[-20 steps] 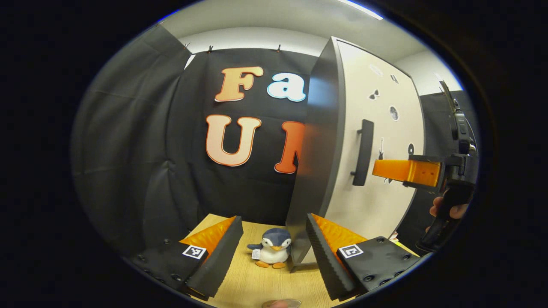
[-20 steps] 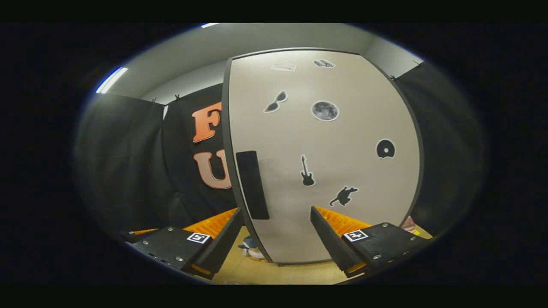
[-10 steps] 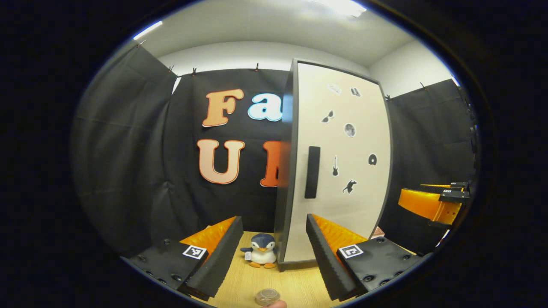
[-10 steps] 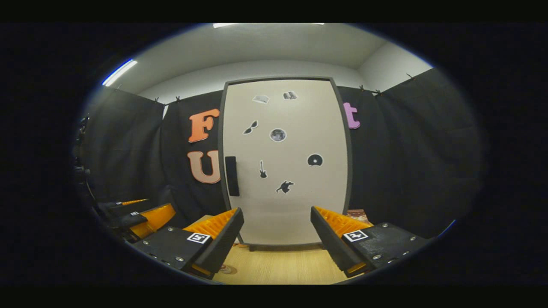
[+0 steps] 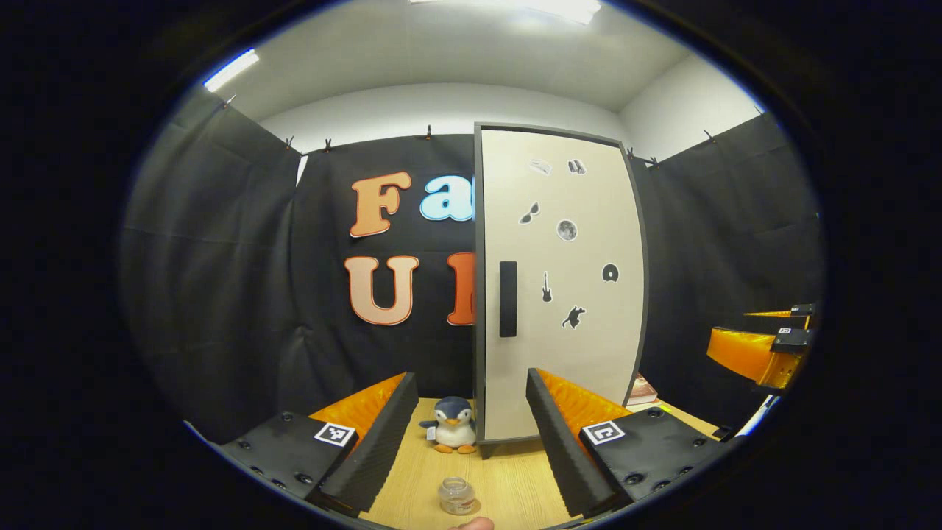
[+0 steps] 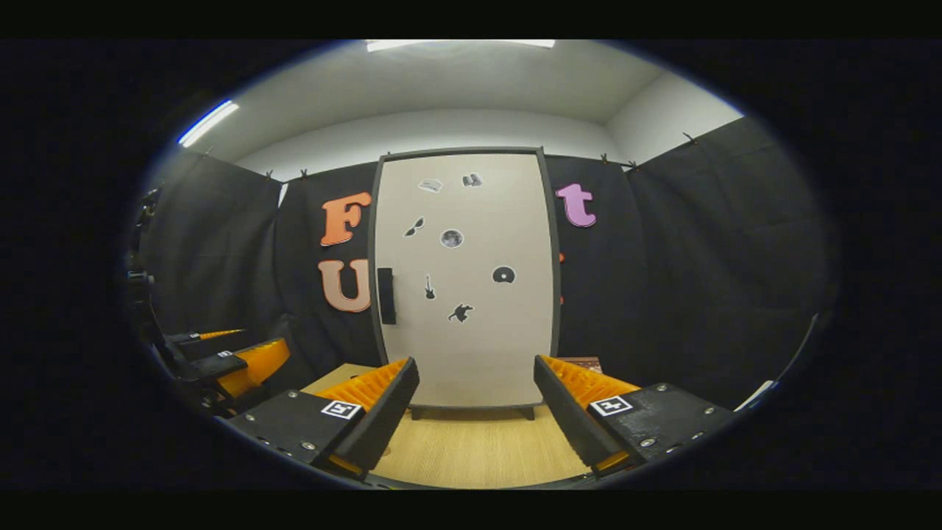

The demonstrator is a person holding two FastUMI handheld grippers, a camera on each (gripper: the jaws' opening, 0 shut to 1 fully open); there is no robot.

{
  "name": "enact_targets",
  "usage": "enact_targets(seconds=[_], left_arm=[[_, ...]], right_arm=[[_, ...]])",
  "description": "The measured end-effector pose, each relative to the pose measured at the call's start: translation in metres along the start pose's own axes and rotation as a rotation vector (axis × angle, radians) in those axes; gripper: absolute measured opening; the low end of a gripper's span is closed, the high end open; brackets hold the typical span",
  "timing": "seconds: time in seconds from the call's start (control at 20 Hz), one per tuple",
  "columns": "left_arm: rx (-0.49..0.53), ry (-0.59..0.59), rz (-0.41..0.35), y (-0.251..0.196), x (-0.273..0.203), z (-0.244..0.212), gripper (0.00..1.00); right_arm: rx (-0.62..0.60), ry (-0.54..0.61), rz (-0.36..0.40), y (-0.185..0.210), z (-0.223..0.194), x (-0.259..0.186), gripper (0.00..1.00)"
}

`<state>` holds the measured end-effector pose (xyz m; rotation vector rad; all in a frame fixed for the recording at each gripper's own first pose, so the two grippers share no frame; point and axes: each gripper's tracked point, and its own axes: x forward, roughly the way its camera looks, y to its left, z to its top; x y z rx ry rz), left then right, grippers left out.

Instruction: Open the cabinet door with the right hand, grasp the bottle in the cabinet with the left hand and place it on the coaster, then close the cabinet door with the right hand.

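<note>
The tall cabinet [image 5: 567, 346] stands at the back of the wooden table, its pale door [image 6: 471, 346] shut flat with a dark handle [image 6: 386, 296] on its left edge. A small clear bottle [image 5: 457, 495] stands upright on the table in front of the cabinet, low between my left gripper's fingers; I cannot tell whether a coaster lies under it. My left gripper [image 5: 469, 379] is open and holds nothing, well back from the cabinet. My right gripper [image 6: 476, 364] is open too and faces the door from a distance.
A penguin plush [image 5: 452, 425] sits at the cabinet's left foot. A flat book-like item [image 5: 644, 386] lies to the cabinet's right. The right gripper [image 5: 765, 346] shows at the right edge of the left gripper view. The left gripper [image 6: 235, 364] shows low left in the right gripper view.
Both grippers have drawn back from the cabinet. The door, seen ajar from the left a second ago, now sits flush. The bottle has come into the bottom of the left gripper view.
</note>
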<state>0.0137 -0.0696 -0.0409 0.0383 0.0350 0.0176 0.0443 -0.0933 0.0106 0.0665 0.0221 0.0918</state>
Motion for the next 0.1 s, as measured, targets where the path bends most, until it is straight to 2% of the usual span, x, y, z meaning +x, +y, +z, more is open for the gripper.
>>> enact_targets(seconds=[0.1], left_arm=[[-0.013,-0.008,0.017,0.0058,-0.0076,0.0032,0.94]], right_arm=[[-0.020,-0.008,0.004,0.0025,0.0016,-0.0024,0.97]])
